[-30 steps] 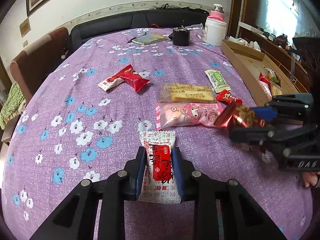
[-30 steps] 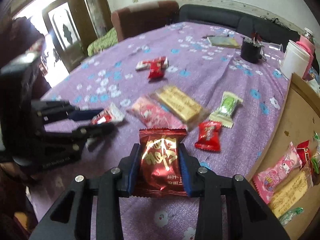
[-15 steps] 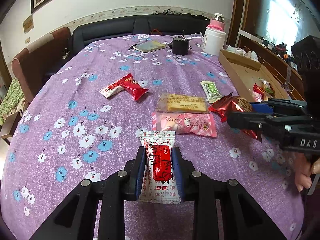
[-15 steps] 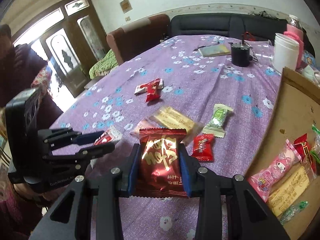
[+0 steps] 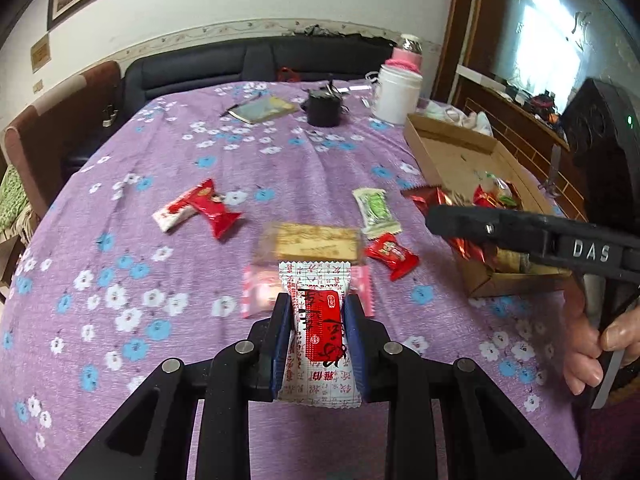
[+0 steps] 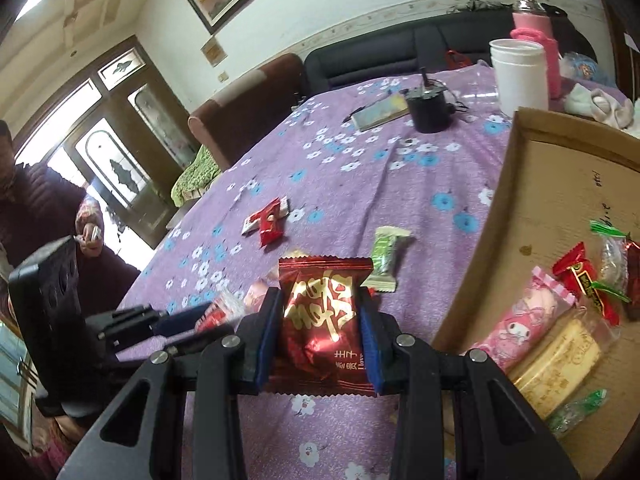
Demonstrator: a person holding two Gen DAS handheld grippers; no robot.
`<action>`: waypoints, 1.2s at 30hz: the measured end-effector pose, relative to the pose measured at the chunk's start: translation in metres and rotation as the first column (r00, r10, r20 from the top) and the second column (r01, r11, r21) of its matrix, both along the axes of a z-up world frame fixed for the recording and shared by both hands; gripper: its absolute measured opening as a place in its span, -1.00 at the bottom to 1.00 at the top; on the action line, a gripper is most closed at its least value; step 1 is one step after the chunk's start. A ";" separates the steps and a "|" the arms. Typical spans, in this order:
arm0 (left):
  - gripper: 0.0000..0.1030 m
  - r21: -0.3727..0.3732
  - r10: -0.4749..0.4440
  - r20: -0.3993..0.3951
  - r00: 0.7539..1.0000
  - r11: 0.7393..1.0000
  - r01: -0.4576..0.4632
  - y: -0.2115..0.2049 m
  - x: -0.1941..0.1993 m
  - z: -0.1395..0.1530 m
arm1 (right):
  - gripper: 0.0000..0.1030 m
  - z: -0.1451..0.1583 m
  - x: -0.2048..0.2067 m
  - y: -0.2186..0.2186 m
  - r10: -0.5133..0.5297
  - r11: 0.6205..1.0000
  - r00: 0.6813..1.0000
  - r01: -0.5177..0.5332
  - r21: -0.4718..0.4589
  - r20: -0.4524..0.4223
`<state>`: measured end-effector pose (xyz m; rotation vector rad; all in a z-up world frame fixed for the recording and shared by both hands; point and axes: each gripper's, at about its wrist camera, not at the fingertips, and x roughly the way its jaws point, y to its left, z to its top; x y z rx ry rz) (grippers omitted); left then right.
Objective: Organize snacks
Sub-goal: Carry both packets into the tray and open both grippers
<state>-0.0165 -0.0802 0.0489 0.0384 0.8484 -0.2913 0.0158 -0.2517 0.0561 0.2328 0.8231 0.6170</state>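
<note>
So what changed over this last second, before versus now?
The right tongs, carrying the dark red foil packet, swung from above the tablecloth toward the cardboard box, now reaching its near end. The left tongs lifted slightly with the white-and-red packet. Both grips unchanged; loose snacks stayed put.

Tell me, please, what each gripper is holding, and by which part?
Left gripper: white-and-red snack packet, by its long sides. Right gripper: dark red foil packet, by its sides.

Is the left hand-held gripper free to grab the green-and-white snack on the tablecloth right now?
Probably not: the left hand-held gripper is already shut on a white-and-red snack packet. The green-and-white snack lies uncovered on the tablecloth, so only the occupied jaws prevent it.
</note>
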 end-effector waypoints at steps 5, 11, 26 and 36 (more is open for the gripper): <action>-0.46 -0.034 -0.034 -0.002 0.999 0.999 0.034 -0.014 0.006 0.009 | -0.31 0.005 0.003 -0.016 -0.032 0.998 0.999 0.032 0.050 -0.008; -0.47 -0.055 -0.074 0.023 0.997 0.996 0.076 -0.036 0.013 0.027 | -0.31 0.007 0.012 -0.043 -0.101 0.991 0.994 0.103 0.089 -0.028; -0.47 -0.147 -0.236 0.031 0.971 0.960 0.238 -0.151 0.043 0.028 | -0.31 0.014 0.022 -0.145 -0.475 0.876 0.880 0.474 0.085 -0.013; -0.48 -0.158 -0.267 0.004 0.964 0.951 0.265 -0.193 0.060 0.007 | -0.31 0.009 0.028 -0.153 -0.550 0.835 0.835 0.550 0.005 0.002</action>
